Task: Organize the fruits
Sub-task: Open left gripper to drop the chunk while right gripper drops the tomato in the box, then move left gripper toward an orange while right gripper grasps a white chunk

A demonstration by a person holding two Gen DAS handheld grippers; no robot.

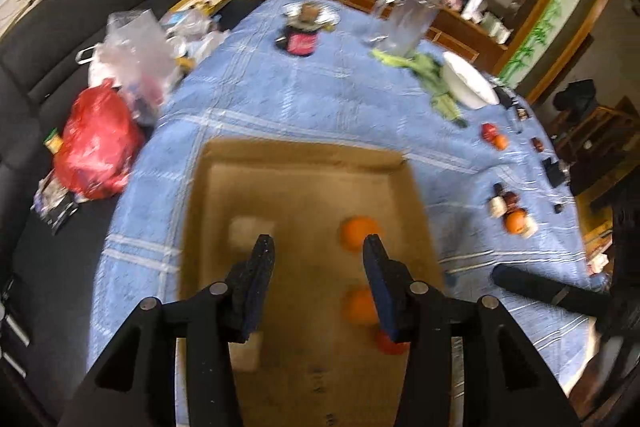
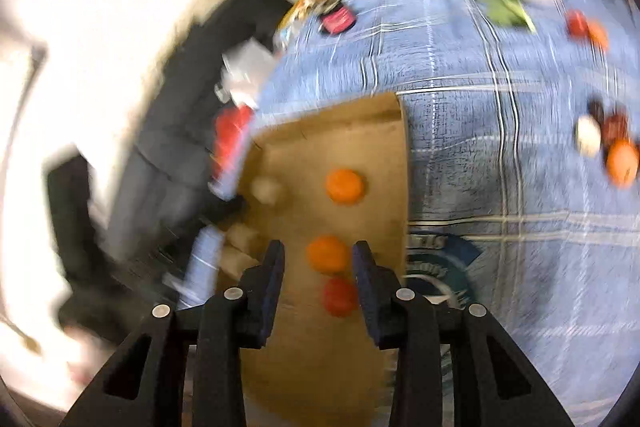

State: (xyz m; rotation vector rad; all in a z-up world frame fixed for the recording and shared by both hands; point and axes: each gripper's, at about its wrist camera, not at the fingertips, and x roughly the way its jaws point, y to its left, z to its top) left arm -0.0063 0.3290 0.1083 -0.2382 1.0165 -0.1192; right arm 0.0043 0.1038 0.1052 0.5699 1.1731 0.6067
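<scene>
A shallow cardboard box [image 1: 296, 155] lies on the blue checked tablecloth. In it are two oranges [image 1: 356, 231] [image 1: 358, 305], a red fruit [image 1: 390, 343] and pale pieces [image 1: 250, 231]. My left gripper [image 1: 318, 247] hovers over the box, open and empty. My right gripper [image 2: 318, 253] is also open and empty above the box [image 2: 360, 119], with an orange [image 2: 326, 254] and the red fruit [image 2: 338, 295] seen between its fingers and another orange [image 2: 345, 185] farther in. More fruit lies on the cloth at the right: an orange [image 1: 516, 221] with dark fruits, and a red and orange pair [image 1: 494, 135].
A white bowl [image 1: 468, 79], green leaves [image 1: 436, 83] and a clear jug [image 1: 404, 23] stand at the table's far side. A red jar [image 1: 302, 41] and a plate are farther back. Plastic bags, one red [image 1: 96, 143], pile on the black sofa at the left.
</scene>
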